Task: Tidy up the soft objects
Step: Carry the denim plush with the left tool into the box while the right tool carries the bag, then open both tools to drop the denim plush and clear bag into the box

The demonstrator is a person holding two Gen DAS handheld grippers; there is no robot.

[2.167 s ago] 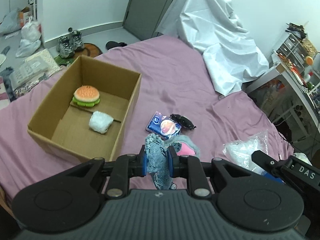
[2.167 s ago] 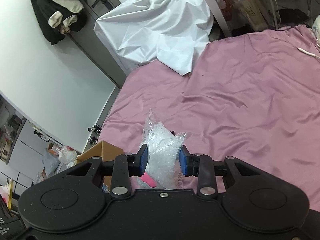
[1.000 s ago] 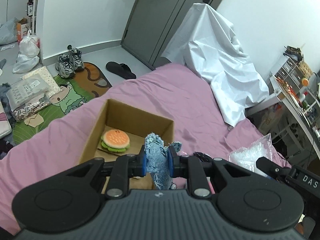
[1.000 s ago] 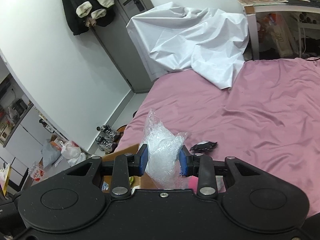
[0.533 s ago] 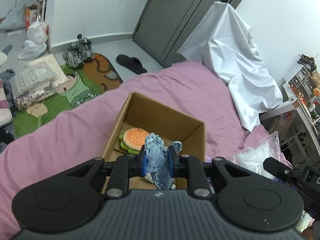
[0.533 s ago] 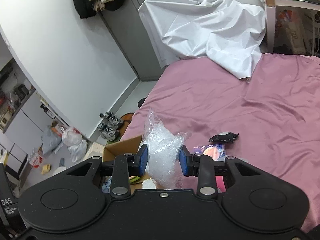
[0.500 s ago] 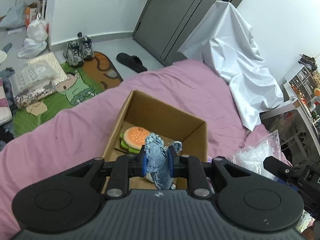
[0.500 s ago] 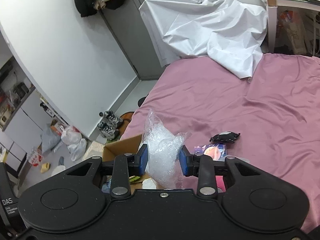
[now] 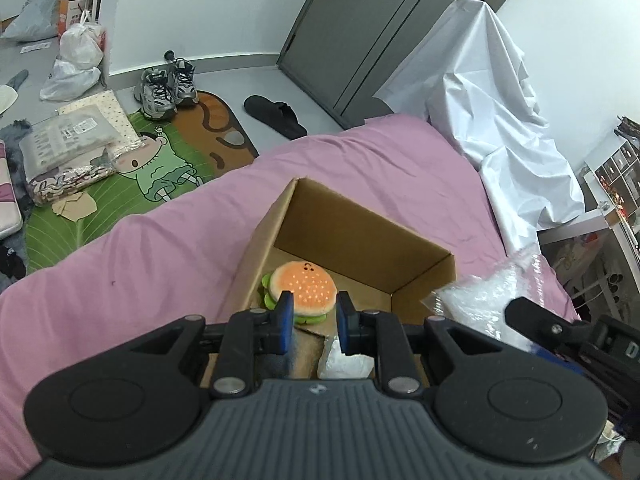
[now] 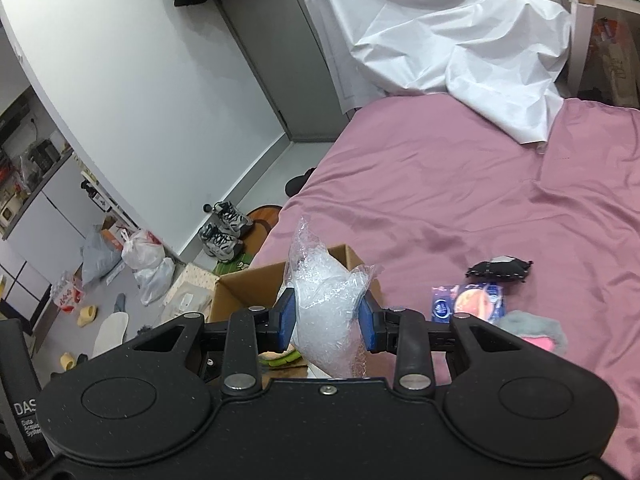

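Denim-blue soft piece that sat between the left gripper's (image 9: 312, 320) pads half a sec ago is gone from them; can't tell where it lies.
L jaws now stand apart w/ nothing btwn, over the open brown cardboard box (image 9: 360, 236), framing the orange-and-green burger plush (image 9: 304, 284) inside; a white fluffy pad (image 9: 344, 364) lies near it. Box looks closer than before. Box sits on the pink bedsheet (image 9: 120, 272); crumpled white sheet (image 9: 500, 100), grey door (image 9: 360, 20), grey sneakers (image 9: 168, 88) and green cartoon mat (image 9: 160, 164) beyond. Right gripper (image 10: 327, 320) is clamped on the clear plastic bag of white filling (image 10: 324, 300), at the box's edge. Both tilt downward.
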